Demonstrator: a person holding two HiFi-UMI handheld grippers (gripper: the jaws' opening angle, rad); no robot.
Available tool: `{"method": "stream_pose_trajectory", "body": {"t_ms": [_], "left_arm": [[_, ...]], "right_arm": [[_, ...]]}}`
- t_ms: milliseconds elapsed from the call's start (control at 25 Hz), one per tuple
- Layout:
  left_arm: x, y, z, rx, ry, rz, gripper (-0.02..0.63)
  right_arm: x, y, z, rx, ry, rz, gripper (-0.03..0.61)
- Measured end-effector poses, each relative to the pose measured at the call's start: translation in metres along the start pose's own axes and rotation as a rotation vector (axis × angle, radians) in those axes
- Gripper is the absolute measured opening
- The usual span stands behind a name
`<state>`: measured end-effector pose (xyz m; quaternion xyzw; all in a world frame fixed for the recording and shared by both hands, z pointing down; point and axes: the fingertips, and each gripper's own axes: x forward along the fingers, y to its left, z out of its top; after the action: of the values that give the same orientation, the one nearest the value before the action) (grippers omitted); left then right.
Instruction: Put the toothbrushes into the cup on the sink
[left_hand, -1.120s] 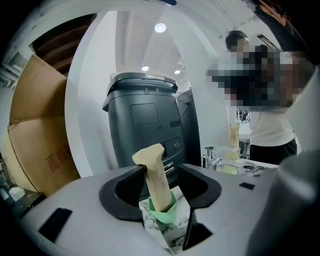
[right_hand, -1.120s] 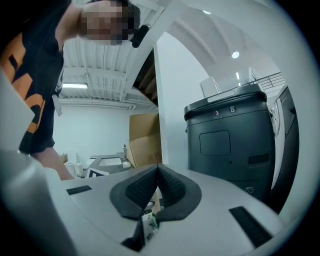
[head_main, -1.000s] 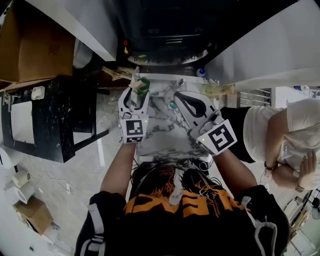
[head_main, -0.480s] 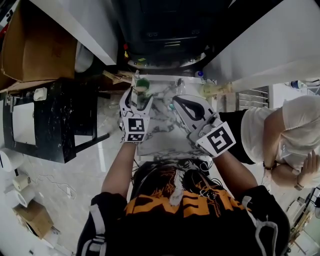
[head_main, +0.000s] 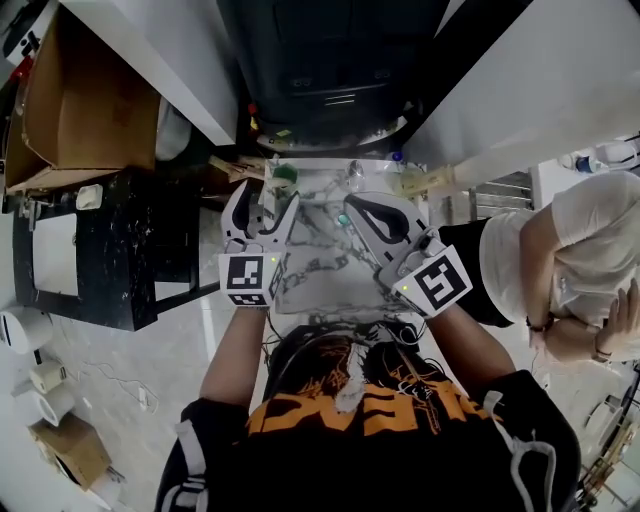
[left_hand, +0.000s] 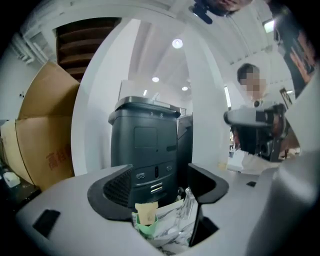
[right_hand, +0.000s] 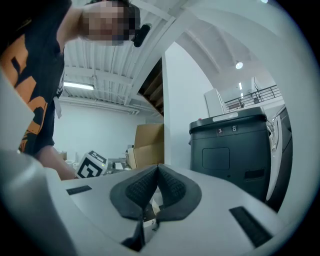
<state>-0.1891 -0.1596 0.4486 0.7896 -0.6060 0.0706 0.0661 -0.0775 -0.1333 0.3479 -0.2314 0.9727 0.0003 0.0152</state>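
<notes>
A green cup (head_main: 285, 175) stands at the far left of the marble sink top (head_main: 320, 262). In the left gripper view the cup (left_hand: 145, 228) holds a toothbrush with its beige head (left_hand: 146, 214) sticking up. My left gripper (head_main: 265, 196) hangs above and just short of the cup. Its jaws have just been opening and nothing is between them (left_hand: 162, 186). My right gripper (head_main: 353, 196) hovers over the middle of the sink top, shut, with nothing visible between its pads (right_hand: 157, 175). A small teal item (head_main: 343, 216) lies by its tip.
A dark grey machine (left_hand: 145, 145) rises right behind the sink. A clear glass piece (left_hand: 187, 200) stands beside the cup. A cardboard box (head_main: 75, 100) and a black stand (head_main: 100, 240) are at the left. A person (head_main: 560, 270) sits at the right.
My left gripper has let go of the toothbrush in the green cup, opened wider and drawn up and back from it. The right gripper has risen slightly, still shut.
</notes>
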Motion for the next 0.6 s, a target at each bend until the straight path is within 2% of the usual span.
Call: {"method": "stream_pose_trajectory", "body": {"t_ms": [200,480,600], "left_arm": [[-0.028,-0.027,0.048,-0.012,-0.085,-0.083,0.326],[-0.055,-0.073,0.082,0.063,-0.142,-0.200,0.203],[-0.064,-0.095,0.098,0.047,-0.183,-0.253,0.108]], "right_arm": [[-0.024,0.006,0.005,-0.010,0.003,-0.007,0.014],[-0.044,0.012,0.030,-0.015,-0.043,-0.062,0.014],[-0.054,0.015,0.036,-0.045,-0.049,-0.077,0.014]]}}
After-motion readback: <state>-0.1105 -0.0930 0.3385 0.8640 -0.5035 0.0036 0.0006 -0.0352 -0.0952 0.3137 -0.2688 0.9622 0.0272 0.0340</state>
